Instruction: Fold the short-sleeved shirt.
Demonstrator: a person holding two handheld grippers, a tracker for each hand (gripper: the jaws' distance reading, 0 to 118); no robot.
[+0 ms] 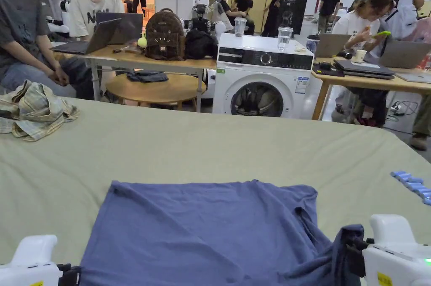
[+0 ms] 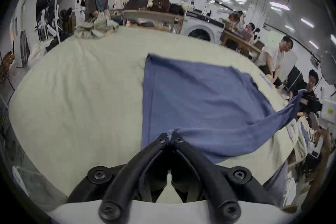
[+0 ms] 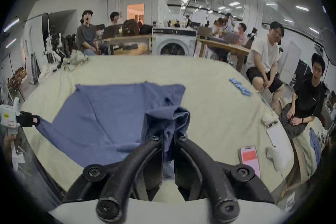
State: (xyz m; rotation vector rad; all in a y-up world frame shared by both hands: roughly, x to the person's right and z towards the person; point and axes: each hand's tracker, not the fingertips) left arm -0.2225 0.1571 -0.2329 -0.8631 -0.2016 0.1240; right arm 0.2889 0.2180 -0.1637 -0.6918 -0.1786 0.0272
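Note:
A blue short-sleeved shirt (image 1: 210, 232) lies spread on the pale green table cover (image 1: 210, 148), its far edge flat and its near edge lifted at both corners. My left gripper (image 1: 69, 275) at the bottom left is shut on the near left corner; in the left gripper view the jaws (image 2: 170, 138) pinch a thin fold of shirt (image 2: 209, 100). At the bottom right, my right gripper (image 1: 353, 253) is shut on a bunched wad of the shirt's near right side. The right gripper view shows that cloth (image 3: 169, 118) piled up between the jaws (image 3: 168, 138).
A crumpled plaid garment (image 1: 35, 110) lies at the table's far left. Blue clips (image 1: 414, 186) rest near the right edge; a phone (image 3: 250, 157) lies at the near right. Beyond the table stand a washing machine (image 1: 263, 76), desks and several seated people.

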